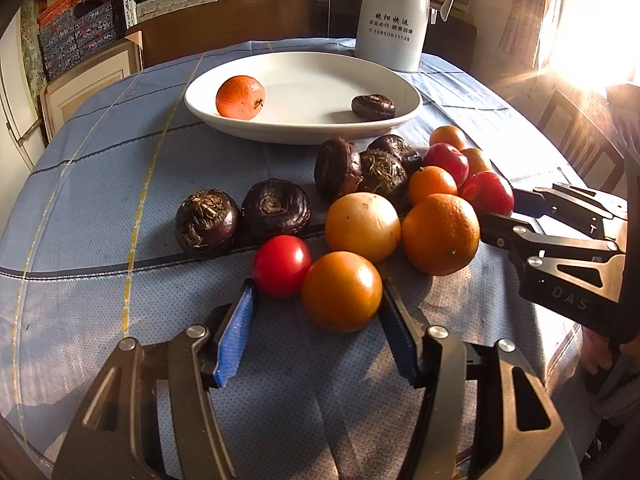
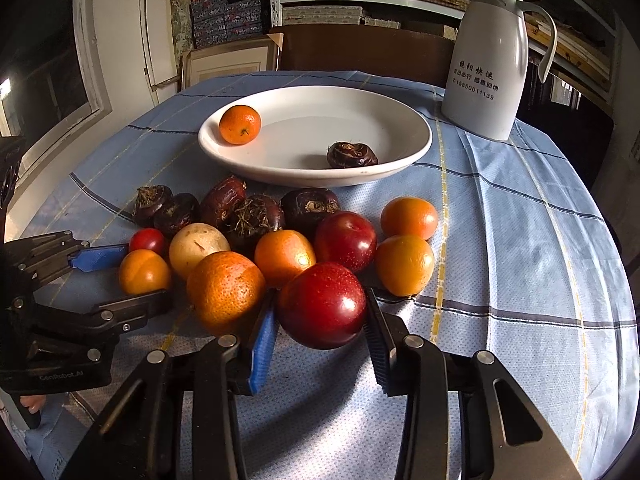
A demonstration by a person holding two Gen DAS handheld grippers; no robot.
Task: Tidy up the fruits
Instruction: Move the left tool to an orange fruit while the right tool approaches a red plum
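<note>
**Two grabs lined up, both on round slippery stuff**

Shelves stacked with boxes behind, and up front a round table under a blue checked tablecloth (image 2: 520, 240) with a white jug (image 2: 492, 60) at its far edge. Most of the fruit sits in a loose heap toward the near edge; the white plate (image 2: 416, 148) past it only has a small mandarin (image 2: 240, 125) and one dark water chestnut (image 2: 352, 155) so far.

My left gripper (image 1: 320, 316) is wide open, jaws either side of a smooth yellow-orange fruit (image 1: 341, 291), not squeezing yet, with a little red tomato (image 1: 282, 266) touching that fruit on the left. My right gripper (image 2: 320, 320) is also spread open around a big red plum (image 2: 322, 305), with a dimpled orange (image 2: 226, 292) just outside the left pad.

Handling guess: both are light, firm-ish and glossy, so they'd squirt out if pinched off-centre. I'd close across the widest part, gently, since the plum probably bruises. Neighbours may roll when these lift.
</note>
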